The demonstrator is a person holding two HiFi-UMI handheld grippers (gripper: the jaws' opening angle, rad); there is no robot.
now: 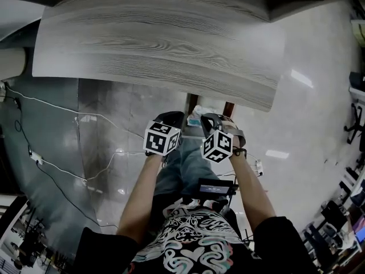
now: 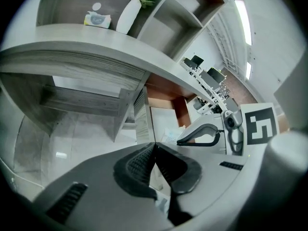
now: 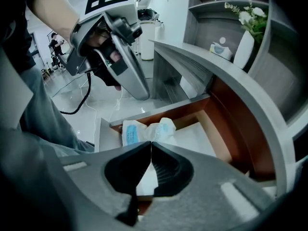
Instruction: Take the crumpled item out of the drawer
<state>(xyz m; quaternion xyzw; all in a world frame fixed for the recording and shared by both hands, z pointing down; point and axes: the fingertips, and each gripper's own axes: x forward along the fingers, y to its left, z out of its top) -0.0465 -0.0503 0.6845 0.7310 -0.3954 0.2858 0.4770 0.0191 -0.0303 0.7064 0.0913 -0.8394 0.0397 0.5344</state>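
The crumpled item (image 3: pixel 144 130), a white and blue wad, lies at the near left of the open drawer (image 3: pixel 219 129), which has red-brown walls and a white floor. My right gripper (image 3: pixel 151 142) hovers just short of the wad, shut, with nothing between its jaws. To its left my left gripper (image 3: pixel 120 57) hangs above the drawer's front corner. In its own view the left gripper (image 2: pixel 154 144) is shut and empty, with the wad (image 2: pixel 171 136) beyond its tips. From the head view both grippers (image 1: pixel 173 119) (image 1: pixel 212 123) sit under the desk's front edge, the wad (image 1: pixel 195 119) between them.
The grey wood desk top (image 1: pixel 159 44) overhangs the drawer. On the shelf above stand a white vase with flowers (image 3: pixel 246 37) and a small pack (image 3: pixel 219 49). White cables (image 1: pixel 57 164) run over the glossy floor at left. Office chairs (image 2: pixel 207 81) stand farther off.
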